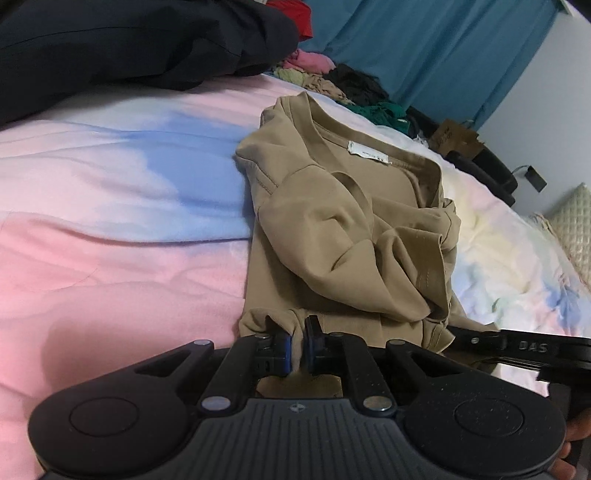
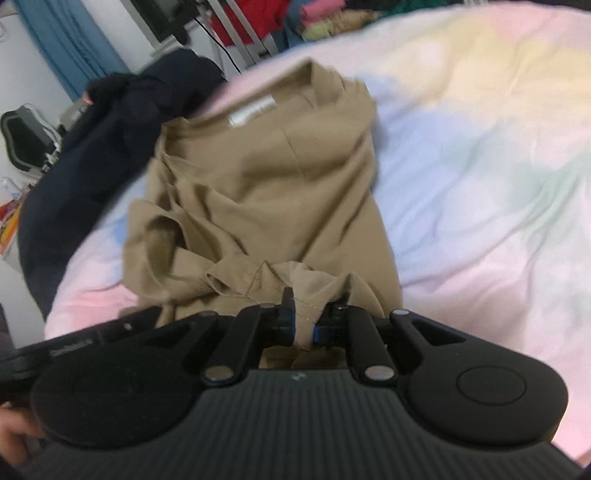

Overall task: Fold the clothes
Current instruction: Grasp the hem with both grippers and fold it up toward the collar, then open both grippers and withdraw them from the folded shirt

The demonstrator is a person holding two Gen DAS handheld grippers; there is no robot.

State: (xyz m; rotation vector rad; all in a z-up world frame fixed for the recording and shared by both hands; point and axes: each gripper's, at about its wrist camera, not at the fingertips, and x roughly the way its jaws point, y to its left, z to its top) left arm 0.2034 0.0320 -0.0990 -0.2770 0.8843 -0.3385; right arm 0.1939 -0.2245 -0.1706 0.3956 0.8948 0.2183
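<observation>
**Both grippers pinching hem of tan shirt on bed**

Tan shirt [image 1: 343,236] lies on the pastel bedsheet [image 1: 110,206], partly folded w/ sides turned in over the middle; collar end points away from both cams, white neck label [image 1: 368,152] visible inside the neckline; fabric rumpled in the centre, a sleeve bunched on top.

Left gripper [image 1: 297,345]: jaws drawn close together w/ a fold of the shirt's near edge caught between the blue-edged pads; cloth runs up from the pinch toward the body of the shirt. Right gripper [image 2: 309,325]: jaws likewise nearly closed, gripping a stitched hem fold of the same near edge; right-wrist view is blurred, so finer detail is hard to make out. The 2 grippers sit just beside each other along the hem; part of the right one shows at the right edge of the left-wrist view, lettering "DAS" on it.

Dark navy garment [image 1: 129,40] is heaped on the bed at far left, apart from the shirt; pile of mixed clothes [image 1: 332,77] (pink, olive, black, green) sits at the bed's far edge, near the blue curtain [image 1: 443,48]; something red [image 1: 291,14] beyond the navy heap.
</observation>
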